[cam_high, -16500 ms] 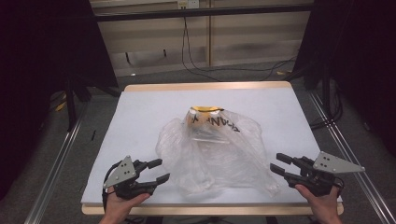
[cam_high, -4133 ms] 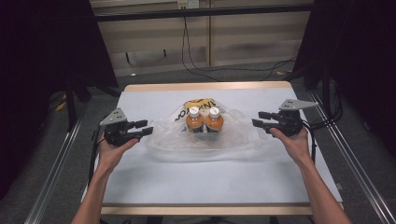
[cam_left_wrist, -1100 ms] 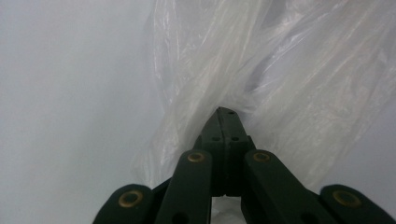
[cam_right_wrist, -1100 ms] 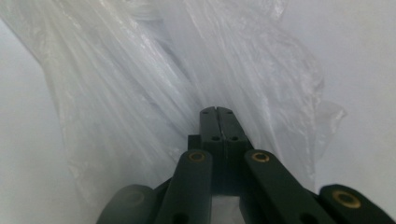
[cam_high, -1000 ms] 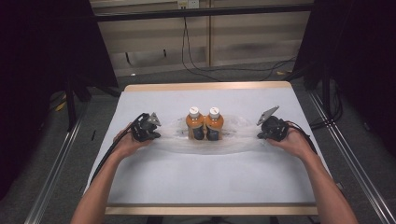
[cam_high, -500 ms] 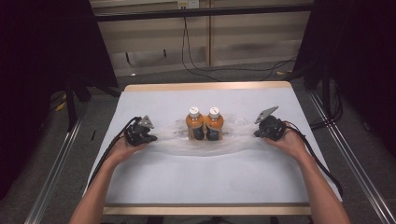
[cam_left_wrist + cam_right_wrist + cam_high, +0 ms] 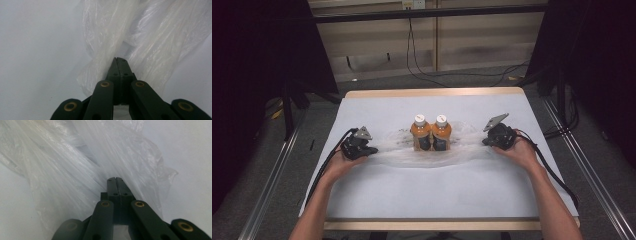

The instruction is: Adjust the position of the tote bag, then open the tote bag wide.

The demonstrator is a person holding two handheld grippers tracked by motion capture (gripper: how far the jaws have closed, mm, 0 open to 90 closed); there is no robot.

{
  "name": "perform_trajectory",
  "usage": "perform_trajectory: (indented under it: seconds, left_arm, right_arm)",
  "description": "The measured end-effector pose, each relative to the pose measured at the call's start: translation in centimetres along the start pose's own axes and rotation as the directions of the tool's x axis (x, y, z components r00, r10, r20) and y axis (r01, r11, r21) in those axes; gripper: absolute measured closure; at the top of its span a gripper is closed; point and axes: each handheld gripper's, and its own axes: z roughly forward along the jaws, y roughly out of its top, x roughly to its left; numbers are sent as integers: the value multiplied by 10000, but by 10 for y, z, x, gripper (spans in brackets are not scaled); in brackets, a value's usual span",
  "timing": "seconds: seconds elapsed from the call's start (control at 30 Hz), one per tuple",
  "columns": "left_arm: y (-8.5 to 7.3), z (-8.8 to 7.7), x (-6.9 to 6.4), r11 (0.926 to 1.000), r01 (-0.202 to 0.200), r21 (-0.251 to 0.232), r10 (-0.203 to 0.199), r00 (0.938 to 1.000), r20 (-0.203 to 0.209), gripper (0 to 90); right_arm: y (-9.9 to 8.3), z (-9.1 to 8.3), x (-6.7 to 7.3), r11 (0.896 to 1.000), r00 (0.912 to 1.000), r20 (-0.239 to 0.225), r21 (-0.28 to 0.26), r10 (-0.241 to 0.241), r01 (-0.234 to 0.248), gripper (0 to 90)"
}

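- The clear plastic bag (image 7: pixel 427 150) lies flattened across the middle of the table (image 7: pixel 452 195), stretched between both tongs.
- Left tongs (image 7: pixel 371 150) are clamped on the bag's left end (image 7: pixel 110 47).
- Right tongs (image 7: pixel 486 141) pinch its right end (image 7: pixel 105 162).
- Two orange bottles (image 7: pixel 430 133) stand upright on the bag, midway between the tongs.

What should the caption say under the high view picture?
Two grippers, left and right, clamp a plastic bag around two bottles.

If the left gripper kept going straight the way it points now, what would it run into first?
The left gripper points toward the table's middle, shut on the plastic bag. It would push further into that bag first; beyond it stand the two bottles, though depth is unclear.
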Motion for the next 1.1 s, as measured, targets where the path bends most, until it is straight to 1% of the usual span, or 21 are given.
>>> perform_trajectory:
  seconds: [0.07,0.17,0.2,0.23,0.3,0.33,0.5,0.57,0.6,0.63,0.67,0.7,0.73,0.77,0.83,0.87,0.9,0.93,1.0,1.07,1.1]
  left_arm:
    - [-4,0,0,9985,389,-386,-381,9990,228,900]
    - [-6,-2,2,9970,532,-556,-512,9980,371,900]
    - [-6,-6,2,9933,660,-944,-616,9969,493,900]
    - [-6,-6,2,9933,660,-944,-616,9969,493,900]
    - [-6,-10,3,9875,791,-1363,-717,9957,583,900]
    - [-6,-13,2,9801,943,-1747,-824,9938,740,900]
    - [-4,-21,-3,9723,974,-2125,-823,9935,787,900]
    - [-1,-25,-6,9667,970,-2367,-806,9937,783,900]
    - [1,-27,-7,9596,993,-2634,-787,9930,879,900]
    - [3,-30,-8,9586,913,-2696,-690,9935,910,900]
    - [7,-33,-12,9513,943,-2933,-678,9927,994,900]
    - [10,-34,-15,9499,902,-2991,-633,9931,985,900]
    - [10,-34,-15,9499,902,-2991,-633,9931,985,900]
    - [12,-34,-17,9470,849,-3098,-531,9925,1097,900]
    - [19,-33,-24,9463,720,-3152,-371,9927,1152,900]
    - [28,-31,-31,9437,619,-3249,-208,9915,1284,900]
    - [28,-31,-31,9437,619,-3249,-208,9915,1284,900]
    - [36,-28,-40,9417,452,-3334,35,9896,1440,900]
    - [44,-26,-49,9428,175,-3328,331,9887,1459,900]
    - [52,-21,-59,9411,131,-3378,450,9855,1634,900]
    - [52,-21,-59,9411,131,-3378,450,9855,1634,900]
  right_arm:
    - [0,0,1,9999,9999,15,-59,138,-138,900]
    - [-1,1,-1,9993,9995,-224,-297,227,-234,900]
    - [0,0,0,9990,9993,-267,-372,247,-256,900]
    - [0,0,0,9990,9993,-267,-372,247,-256,900]
    - [0,-4,-3,9967,9983,-425,-694,391,-419,900]
    - [0,-9,-6,9904,9952,-713,-1162,674,-754,900]
    - [0,-21,-5,9796,9928,-896,-1774,790,-940,900]
    - [2,-28,-3,9688,9902,-1073,-2215,892,-1113,900]
    - [2,-30,-3,9656,9896,-1152,-2352,856,-1109,900]
    - [5,-36,-2,9545,9866,-1353,-2705,914,-1255,900]
    - [5,-38,-2,9494,9865,-1372,-2874,898,-1265,900]
    - [6,-41,-1,9445,9842,-1511,-2996,926,-1349,900]
    - [6,-41,-1,9445,9842,-1511,-2996,926,-1349,900]
    - [8,-43,-1,9402,9821,-1627,-3094,951,-1423,900]
    - [12,-48,1,9298,9788,-1828,-3359,927,-1508,900]
    - [15,-48,2,9292,9794,-1833,-3401,852,-1445,900]
    - [17,-49,4,9289,9784,-1907,-3418,798,-1424,900]
    - [20,-49,6,9282,9777,-1976,-3460,706,-1370,900]
    - [27,-48,12,9264,9757,-2138,-3556,487,-1241,900]
    - [34,-48,18,9257,9737,-2264,-3619,274,-1102,900]
    - [34,-48,18,9257,9737,-2264,-3619,274,-1102,900]
